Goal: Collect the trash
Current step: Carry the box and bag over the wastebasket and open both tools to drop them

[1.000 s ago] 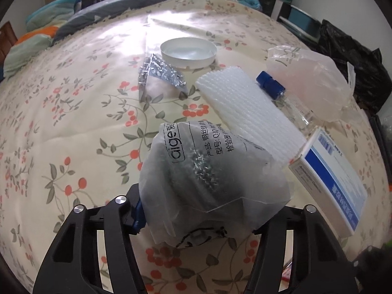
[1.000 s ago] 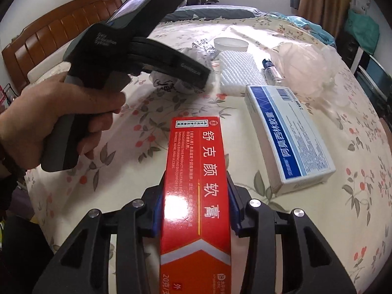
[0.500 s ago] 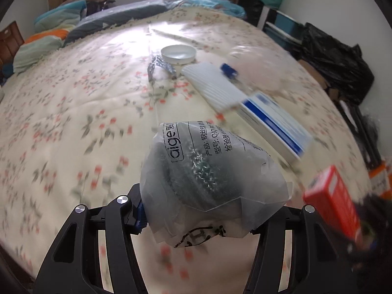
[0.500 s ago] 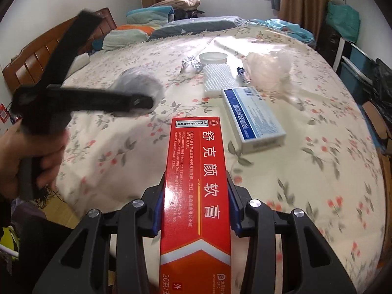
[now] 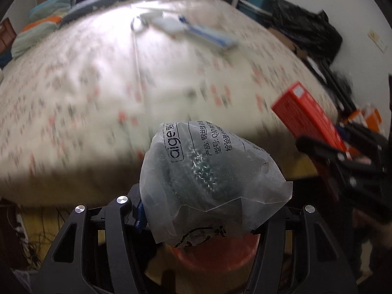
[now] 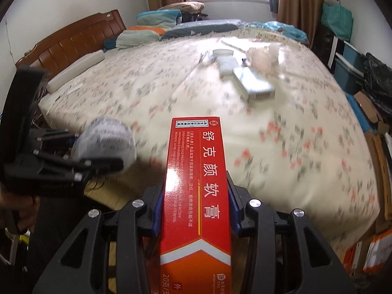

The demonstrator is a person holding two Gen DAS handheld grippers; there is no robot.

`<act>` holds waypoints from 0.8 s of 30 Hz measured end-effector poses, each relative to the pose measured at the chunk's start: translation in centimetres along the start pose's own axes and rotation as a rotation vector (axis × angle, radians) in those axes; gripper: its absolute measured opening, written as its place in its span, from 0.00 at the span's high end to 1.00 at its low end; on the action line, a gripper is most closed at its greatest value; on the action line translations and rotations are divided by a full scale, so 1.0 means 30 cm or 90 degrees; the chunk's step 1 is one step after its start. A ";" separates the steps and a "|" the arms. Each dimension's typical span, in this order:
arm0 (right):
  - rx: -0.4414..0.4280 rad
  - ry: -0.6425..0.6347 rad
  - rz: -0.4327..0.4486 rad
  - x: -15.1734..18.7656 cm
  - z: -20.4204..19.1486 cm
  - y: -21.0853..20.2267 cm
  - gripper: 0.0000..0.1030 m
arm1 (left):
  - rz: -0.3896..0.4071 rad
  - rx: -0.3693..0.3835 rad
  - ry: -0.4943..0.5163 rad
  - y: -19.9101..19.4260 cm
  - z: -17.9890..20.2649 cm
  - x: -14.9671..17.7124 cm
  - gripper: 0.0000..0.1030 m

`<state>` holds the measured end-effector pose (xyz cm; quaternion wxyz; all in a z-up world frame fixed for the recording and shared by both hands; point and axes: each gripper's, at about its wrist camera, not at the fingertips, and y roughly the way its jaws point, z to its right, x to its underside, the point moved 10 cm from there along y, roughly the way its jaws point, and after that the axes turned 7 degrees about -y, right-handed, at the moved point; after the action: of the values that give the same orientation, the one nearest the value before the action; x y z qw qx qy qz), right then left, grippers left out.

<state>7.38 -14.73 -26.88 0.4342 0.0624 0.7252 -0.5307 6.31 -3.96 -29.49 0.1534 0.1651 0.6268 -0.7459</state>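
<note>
Two claws each hold one piece of trash, off past the edge of the bed (image 6: pixel 281 132). The left claw (image 5: pixel 201 210) squeezes a see-through bag with a steel scrubber (image 5: pixel 210 178) inside. The bag sits right between its two fingers and puffs out above them, hiding the tips. Below the bag, an orange-red round thing (image 5: pixel 218 257) shows between the fingers; it is blurry and I cannot tell what it is. The right claw (image 6: pixel 196 196) pinches a long red box (image 6: pixel 196 191) with white writing. The box lies flat between the blue pads (image 6: pixel 156 210) and sticks out far in front of the claw. From the left camera, the red box shows to the right of the bag, well apart from it. Far back on the flowered bed lie a blue and white box (image 6: pixel 254 85), a white foam net (image 6: pixel 226 63), a round white lid (image 6: pixel 222 53) and a crumpled clear bag (image 6: pixel 263 56), close together.
</note>
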 end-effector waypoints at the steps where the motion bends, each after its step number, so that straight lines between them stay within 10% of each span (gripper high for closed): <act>1: -0.002 0.002 -0.008 0.037 -0.013 0.000 0.60 | -0.007 -0.002 0.002 0.008 0.005 0.037 0.44; 10: -0.017 0.013 -0.098 0.372 -0.088 0.098 0.60 | -0.123 0.010 0.004 0.207 0.007 0.387 0.44; 24: -0.030 0.010 -0.197 0.564 -0.106 0.293 0.60 | -0.225 -0.022 0.037 0.458 -0.022 0.572 0.44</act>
<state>0.02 -14.63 -44.75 0.3431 -0.0560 0.7419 -0.5734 -3.08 -5.98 -49.27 0.0045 0.0712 0.6628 -0.7454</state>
